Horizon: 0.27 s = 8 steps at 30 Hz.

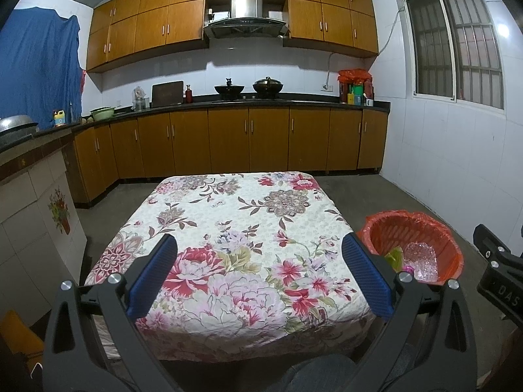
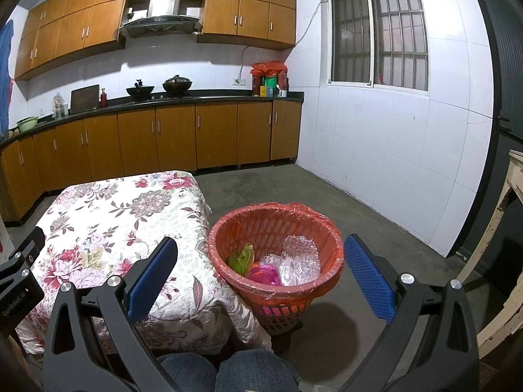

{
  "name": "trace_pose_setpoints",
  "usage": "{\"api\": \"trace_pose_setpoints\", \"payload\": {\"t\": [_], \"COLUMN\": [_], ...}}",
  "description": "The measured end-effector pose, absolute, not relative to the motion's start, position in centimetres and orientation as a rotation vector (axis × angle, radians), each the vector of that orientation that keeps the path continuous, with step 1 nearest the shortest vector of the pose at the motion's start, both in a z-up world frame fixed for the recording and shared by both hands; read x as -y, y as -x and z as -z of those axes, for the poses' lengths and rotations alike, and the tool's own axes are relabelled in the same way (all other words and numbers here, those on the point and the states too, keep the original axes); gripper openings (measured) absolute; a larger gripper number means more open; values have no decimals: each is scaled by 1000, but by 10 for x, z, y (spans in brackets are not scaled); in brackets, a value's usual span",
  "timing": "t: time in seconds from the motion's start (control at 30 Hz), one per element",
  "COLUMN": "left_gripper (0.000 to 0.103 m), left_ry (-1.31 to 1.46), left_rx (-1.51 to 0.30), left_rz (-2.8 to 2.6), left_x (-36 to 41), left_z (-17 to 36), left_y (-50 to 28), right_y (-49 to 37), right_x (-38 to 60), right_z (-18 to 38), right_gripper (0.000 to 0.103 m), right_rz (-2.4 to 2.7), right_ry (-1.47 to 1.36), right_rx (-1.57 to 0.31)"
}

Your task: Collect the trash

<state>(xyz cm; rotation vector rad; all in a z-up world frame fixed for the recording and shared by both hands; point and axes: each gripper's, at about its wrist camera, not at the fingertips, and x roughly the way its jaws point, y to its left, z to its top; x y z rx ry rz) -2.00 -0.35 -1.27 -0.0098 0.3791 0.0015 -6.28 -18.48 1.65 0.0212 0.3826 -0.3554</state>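
Note:
A red waste basket (image 2: 274,225) lined with a red bag stands on the floor at the right of a low table under a floral cloth (image 1: 228,228). Inside it lie clear bubble wrap (image 2: 300,254), a green wrapper (image 2: 242,258) and a pink wrapper (image 2: 263,274). The basket (image 1: 415,228) also shows in the left wrist view with bubble wrap (image 1: 421,261) in it. My left gripper (image 1: 260,254) hangs open over the table's near half, nothing between its blue pads. My right gripper (image 2: 261,258) is open too, held above the basket's near rim.
The floral cloth (image 2: 124,222) carries no loose items. A person's knees in jeans (image 2: 228,372) are at the bottom. Kitchen cabinets (image 1: 248,140) line the far wall, a white tiled wall (image 2: 392,150) is at right, and a pale wooden frame (image 2: 510,196) stands far right.

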Motion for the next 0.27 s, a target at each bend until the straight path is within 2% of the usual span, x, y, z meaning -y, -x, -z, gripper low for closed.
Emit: {"api": "trace_pose_setpoints", "payload": {"t": [0.27], "left_gripper": [99], "left_ry": [15], "left_rx": [-388], "left_rz": [0], "left_x": [0], "left_z": [11], "left_y": [16], "right_y": [65], "right_x": [182], "right_z": [-16], "right_gripper": [101], "right_rz": [355], "right_ry": [-20], "right_rx": [-385]}}
